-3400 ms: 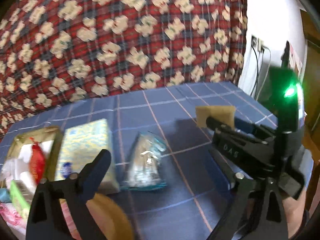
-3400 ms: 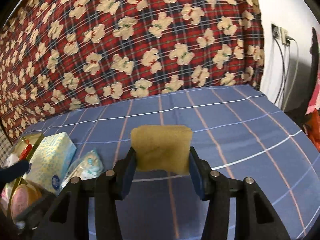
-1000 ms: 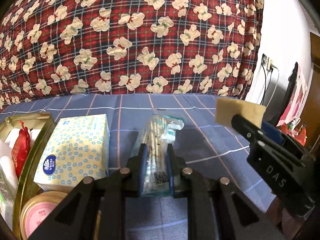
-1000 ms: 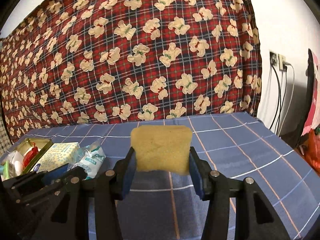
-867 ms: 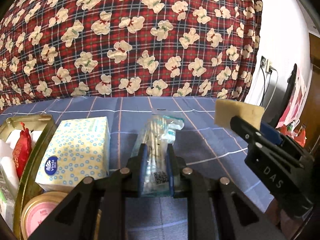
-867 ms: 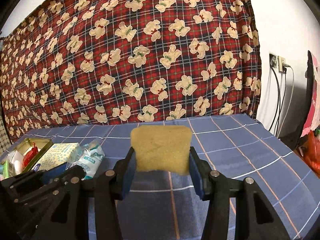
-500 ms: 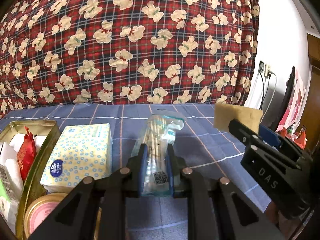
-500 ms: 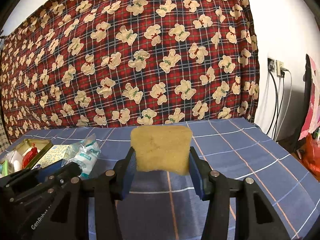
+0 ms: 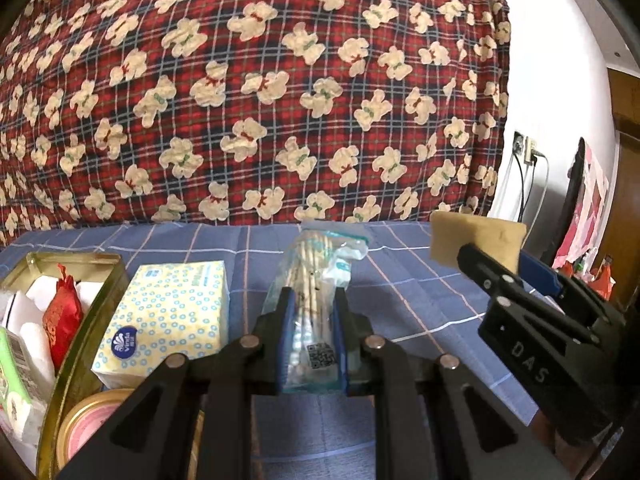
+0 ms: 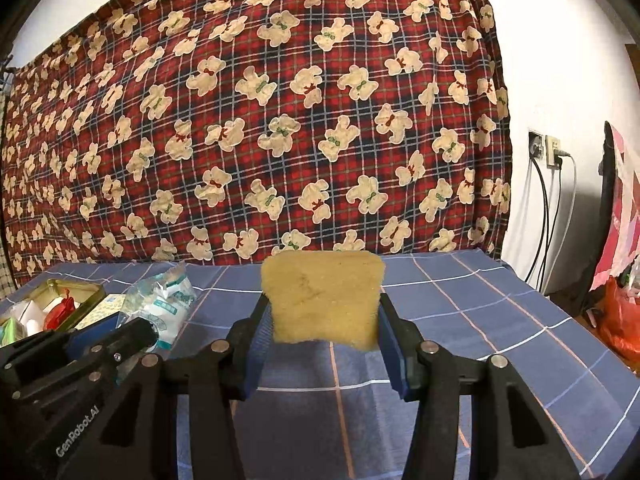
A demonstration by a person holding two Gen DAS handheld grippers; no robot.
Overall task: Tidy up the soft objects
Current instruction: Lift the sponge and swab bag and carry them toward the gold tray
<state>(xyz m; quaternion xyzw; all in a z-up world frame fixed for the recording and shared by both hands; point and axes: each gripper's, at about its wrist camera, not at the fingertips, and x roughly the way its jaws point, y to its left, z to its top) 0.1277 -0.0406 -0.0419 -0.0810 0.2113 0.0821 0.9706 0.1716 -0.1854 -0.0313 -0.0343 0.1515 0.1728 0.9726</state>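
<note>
My left gripper [image 9: 313, 300] is shut on a clear bag of cotton swabs [image 9: 320, 276] and holds it above the blue checked cloth. The bag also shows in the right wrist view [image 10: 166, 300]. My right gripper [image 10: 322, 312] is shut on a yellow sponge [image 10: 322, 296] and holds it in the air. The sponge also shows in the left wrist view [image 9: 476, 242], to the right of the bag. A yellow tissue pack [image 9: 168, 316] lies next to a gold tin [image 9: 86, 344] at the left.
The gold tin holds a red pouch [image 9: 62, 316], white packets and a green pack. A round pink-lidded jar [image 9: 96, 420] sits by the tin. A bear-print red blanket [image 10: 260, 120] hangs behind. Wall sockets with cables [image 10: 548, 152] are at the right.
The left gripper closed on the swab bag and lifted it off the cloth. Both grippers have risen and tilted up; the right still holds the sponge.
</note>
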